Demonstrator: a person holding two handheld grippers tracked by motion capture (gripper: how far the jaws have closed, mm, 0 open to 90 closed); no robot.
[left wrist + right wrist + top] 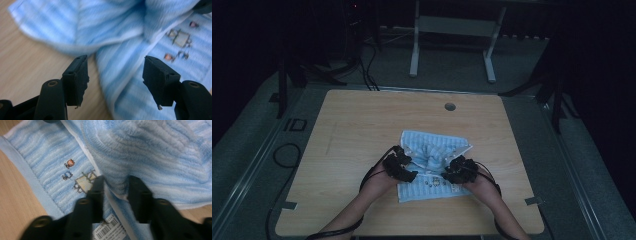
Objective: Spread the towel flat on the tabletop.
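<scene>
I am working a light blue striped towel [432,160] lying half bunched near the middle of the wooden table [362,130], its near part flat toward me and its far part rumpled, apparently to fold it; on the left, I am holding my left gripper [404,167] at the towel's left edge, where a fold of cloth is running over the bare wood; in the left gripper view its jaws are standing well apart with the cloth [120,75] between and beyond them, the pads not yet pressing, because I am lining up on that fold before taking it; on the right, my right gripper [115,186] is drawn in narrow around a raised ridge of terry, and the pads appear to be pinching it, just above the barcode label [110,230] and beside the small embroidered picture [83,182]; I am gripping there so that side lifts evenly with the other.
</scene>
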